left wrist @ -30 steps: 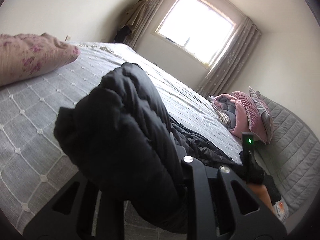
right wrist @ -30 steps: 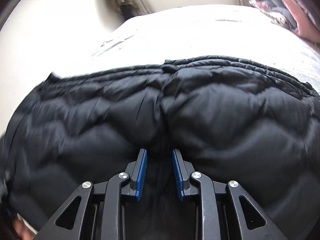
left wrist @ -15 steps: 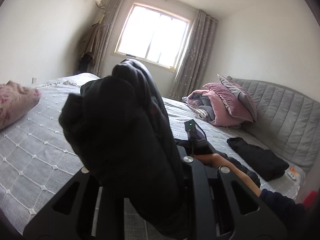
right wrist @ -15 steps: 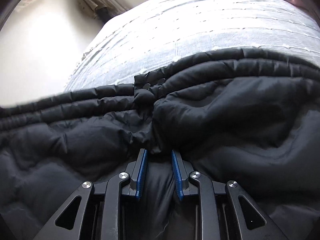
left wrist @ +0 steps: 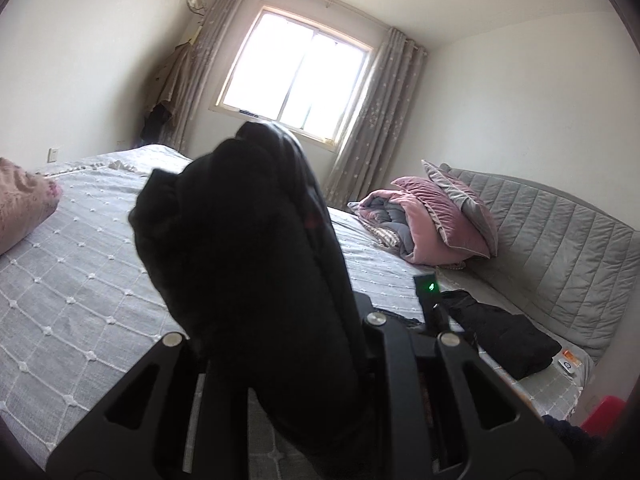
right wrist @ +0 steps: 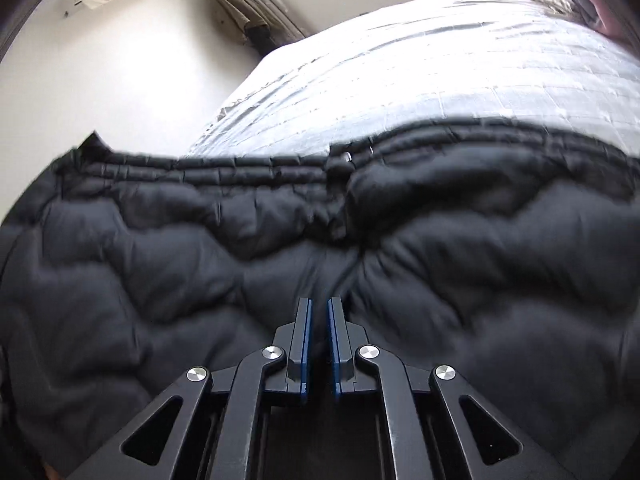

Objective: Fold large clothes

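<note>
A large black quilted down garment (right wrist: pixel 200 264) fills the right wrist view, its ribbed hem (right wrist: pixel 240 172) running across above the grey-white bed cover (right wrist: pixel 460 68). My right gripper (right wrist: pixel 319 308) is shut on a fold of the garment, blue pads (right wrist: pixel 306 332) close together. In the left wrist view a thick bunch of the same black garment (left wrist: pixel 248 248) stands up between my fingers and hides the fingertips. My left gripper (left wrist: pixel 280 336) is shut on it, held above the bed (left wrist: pixel 80 280).
A folded black garment (left wrist: pixel 504 336) lies near the bed's right end. A pink and grey quilt with pillows (left wrist: pixel 428 220) sits by the grey padded headboard (left wrist: pixel 560 240). A pink floral pillow (left wrist: pixel 20 208) is at left. A window (left wrist: pixel 296 80) with curtains is behind.
My left gripper has lifted and tilted up with its bunch of garment, so the room shows more. My right gripper's pads have closed tighter on the fabric, and the garment has spread out flatter.
</note>
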A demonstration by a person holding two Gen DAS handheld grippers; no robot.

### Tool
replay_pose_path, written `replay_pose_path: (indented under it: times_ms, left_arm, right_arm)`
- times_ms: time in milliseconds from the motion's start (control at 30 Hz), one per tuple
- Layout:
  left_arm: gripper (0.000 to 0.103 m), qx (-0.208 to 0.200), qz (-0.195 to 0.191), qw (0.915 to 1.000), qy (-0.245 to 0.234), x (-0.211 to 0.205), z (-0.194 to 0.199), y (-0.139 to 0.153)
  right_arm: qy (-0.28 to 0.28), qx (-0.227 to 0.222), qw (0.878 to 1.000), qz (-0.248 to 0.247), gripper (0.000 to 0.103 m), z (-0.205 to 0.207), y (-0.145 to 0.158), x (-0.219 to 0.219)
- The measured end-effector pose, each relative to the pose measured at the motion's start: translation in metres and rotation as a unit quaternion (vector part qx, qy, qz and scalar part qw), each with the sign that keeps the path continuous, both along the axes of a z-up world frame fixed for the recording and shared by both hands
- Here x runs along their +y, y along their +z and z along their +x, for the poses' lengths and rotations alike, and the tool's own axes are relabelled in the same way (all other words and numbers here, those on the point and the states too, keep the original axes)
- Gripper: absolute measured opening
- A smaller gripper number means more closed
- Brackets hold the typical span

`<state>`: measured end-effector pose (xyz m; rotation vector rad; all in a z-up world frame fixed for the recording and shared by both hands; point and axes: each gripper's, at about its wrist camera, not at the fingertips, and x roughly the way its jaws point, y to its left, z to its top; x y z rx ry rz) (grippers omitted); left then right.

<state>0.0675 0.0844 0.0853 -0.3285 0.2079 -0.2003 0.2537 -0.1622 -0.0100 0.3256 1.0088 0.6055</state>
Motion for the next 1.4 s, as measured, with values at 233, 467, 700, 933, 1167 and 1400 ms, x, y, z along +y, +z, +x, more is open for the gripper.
replay_pose_path:
  times_ms: [233,467,700,933,1167,1400]
  left_arm:
    - [0.022,-0.012,0.083,0.9945,-0.063,-0.062,0.006,0.02]
    - [0.021,-0.011,0.118,0.9883,-0.095,-0.099,0.007,0.027]
    - [0.021,-0.002,0.113,0.9885,-0.1,-0.109,0.022,0.037]
    - [0.023,0.008,0.118,0.9875,-0.104,-0.14,0.031,0.034]
    - [0.04,0.051,0.135,0.9767,-0.159,-0.192,0.033,0.001]
    - [0.063,0.101,0.185,0.9516,-0.224,-0.235,0.025,-0.024]
  right_arm:
    - [0.031,0.038,0.999,-0.018,0.002,0.007,-0.029,0.02]
    - [0.022,0.081,0.996,0.035,0.008,0.005,-0.016,-0.011]
    - [-0.079,0.058,0.994,0.055,0.016,-0.015,0.029,-0.152]
    - [-0.217,0.085,0.966,0.11,0.022,-0.042,0.02,-0.265]
    - [-0.227,0.091,0.959,0.142,0.022,-0.046,0.023,-0.294]
    - [-0.276,0.092,0.942,0.169,0.041,-0.042,0.026,-0.3]
